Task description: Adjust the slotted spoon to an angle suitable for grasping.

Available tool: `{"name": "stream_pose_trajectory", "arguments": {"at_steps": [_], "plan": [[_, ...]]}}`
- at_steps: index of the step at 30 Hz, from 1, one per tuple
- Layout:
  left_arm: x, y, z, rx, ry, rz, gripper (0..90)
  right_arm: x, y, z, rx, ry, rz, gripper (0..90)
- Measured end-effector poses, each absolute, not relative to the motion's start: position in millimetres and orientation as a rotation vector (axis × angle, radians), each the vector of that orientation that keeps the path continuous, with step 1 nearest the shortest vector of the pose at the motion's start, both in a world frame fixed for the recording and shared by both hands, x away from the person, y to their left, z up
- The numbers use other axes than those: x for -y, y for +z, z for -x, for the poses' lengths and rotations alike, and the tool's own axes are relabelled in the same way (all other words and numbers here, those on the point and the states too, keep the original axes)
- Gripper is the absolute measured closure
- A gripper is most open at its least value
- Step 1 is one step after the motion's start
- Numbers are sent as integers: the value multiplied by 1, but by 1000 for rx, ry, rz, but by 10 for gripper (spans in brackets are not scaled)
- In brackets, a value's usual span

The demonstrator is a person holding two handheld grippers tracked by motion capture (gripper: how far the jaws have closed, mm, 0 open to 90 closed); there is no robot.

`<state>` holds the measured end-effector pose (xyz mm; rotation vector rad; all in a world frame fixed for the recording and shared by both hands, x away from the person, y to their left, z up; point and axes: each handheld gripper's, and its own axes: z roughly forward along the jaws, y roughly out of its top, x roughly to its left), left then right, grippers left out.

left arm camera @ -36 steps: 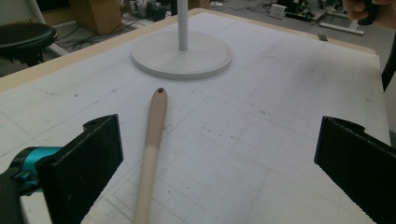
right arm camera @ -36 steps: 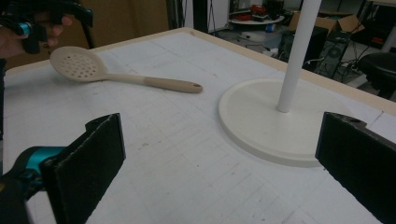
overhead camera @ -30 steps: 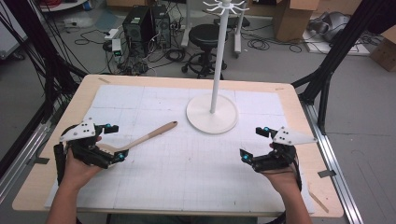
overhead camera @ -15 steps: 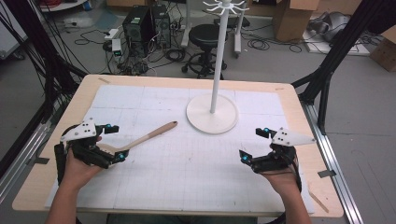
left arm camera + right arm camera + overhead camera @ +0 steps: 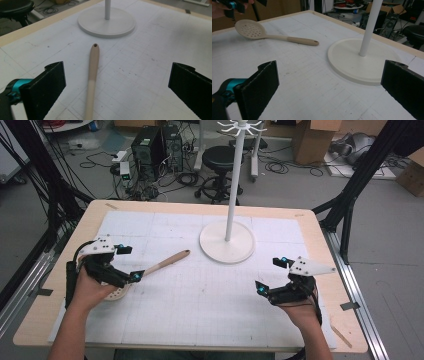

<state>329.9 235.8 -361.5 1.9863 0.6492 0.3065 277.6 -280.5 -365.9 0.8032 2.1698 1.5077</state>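
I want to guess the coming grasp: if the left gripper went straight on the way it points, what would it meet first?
Most likely the slotted spoon's handle, which lies on the mat between the open jaws of the left gripper and runs away from it. Beyond it stands the rack's round base. The gripper's height above the handle is unclear.

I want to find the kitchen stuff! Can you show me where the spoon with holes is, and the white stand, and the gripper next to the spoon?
Slotted spoon [image 5: 252, 30], right gripper view, on its holed bowl.
White stand [image 5: 226, 249], high view, on its round base.
Left gripper [image 5: 128, 264], high view, between its open jaws.

White stand mid-table; black stool beyond.
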Motion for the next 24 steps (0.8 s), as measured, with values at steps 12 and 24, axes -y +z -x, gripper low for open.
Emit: {"name": "stream_pose_trajectory", "arguments": {"at_steps": [12,24], "plan": [[-202,-362,-370,-669,250,-2178,161,283,-365,-277,-2160,1507,-802,3],[-192,-385,-392,-778,223,-2297,260,283,-366,-279,-2163,1502,-808,3]]}}
